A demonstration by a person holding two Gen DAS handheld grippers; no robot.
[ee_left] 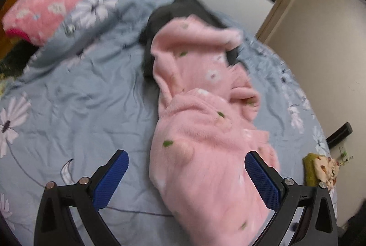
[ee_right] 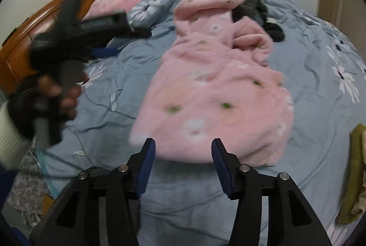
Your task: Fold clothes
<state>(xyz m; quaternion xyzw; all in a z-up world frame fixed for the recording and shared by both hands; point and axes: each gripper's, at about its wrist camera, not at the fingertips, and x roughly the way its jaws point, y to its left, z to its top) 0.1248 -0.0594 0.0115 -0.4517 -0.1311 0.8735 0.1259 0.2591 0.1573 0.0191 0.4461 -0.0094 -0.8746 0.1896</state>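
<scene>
1. Right gripper point(ee_right: 183, 155), near: fingers spread, empty.
2. Left gripper point(ee_left: 186, 173): spread, empty, over the near hem.
3. One pink fleece garment point(ee_right: 212, 94), crumpled mid-bed point(ee_right: 315, 94).
4. One dark garment point(ee_left: 164, 17), far, partly beneath it.

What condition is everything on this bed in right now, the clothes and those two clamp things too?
Pink fleece garment: crumpled, unfolded, on the bedsheet.
Dark garment: bunched, partly under the pink one.
Bedsheet: wrinkled.
Left gripper: open, holding nothing.
Right gripper: open, holding nothing.
</scene>
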